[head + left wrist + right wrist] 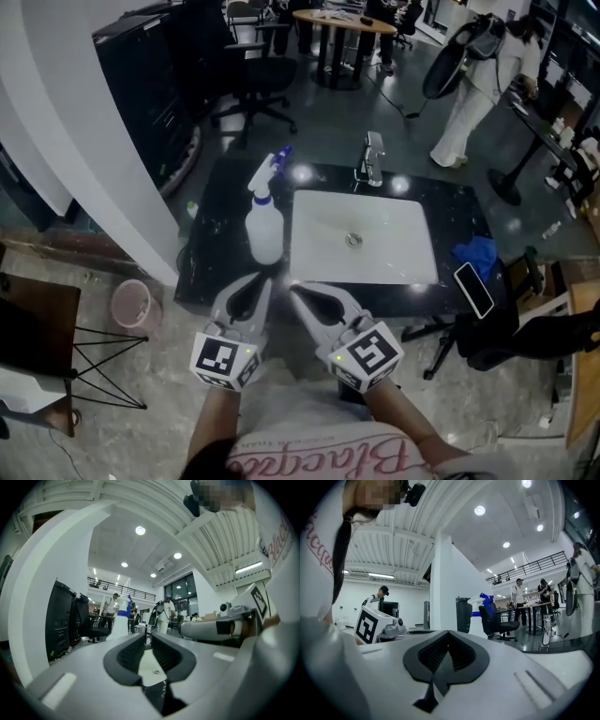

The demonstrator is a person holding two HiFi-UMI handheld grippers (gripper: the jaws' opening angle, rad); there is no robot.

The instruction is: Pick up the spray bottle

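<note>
A white spray bottle (264,220) with a blue and white trigger head stands upright on the dark counter, just left of the white sink basin (323,262). My left gripper (266,279) is shut and empty, its tips at the counter's near edge just below the bottle's base. My right gripper (292,286) is also shut with nothing in it, beside the left one near the sink's front left corner. In the left gripper view the bottle (122,619) rises beyond the closed jaws. The right gripper view shows the bottle (480,613) ahead and to the right.
A chrome tap (372,157) stands behind the sink. A blue cloth (476,253) and a phone (474,289) lie on the counter's right end. A white pillar (84,122) rises at left, with a pink bin (131,304) on the floor. Office chairs, tables and people fill the background.
</note>
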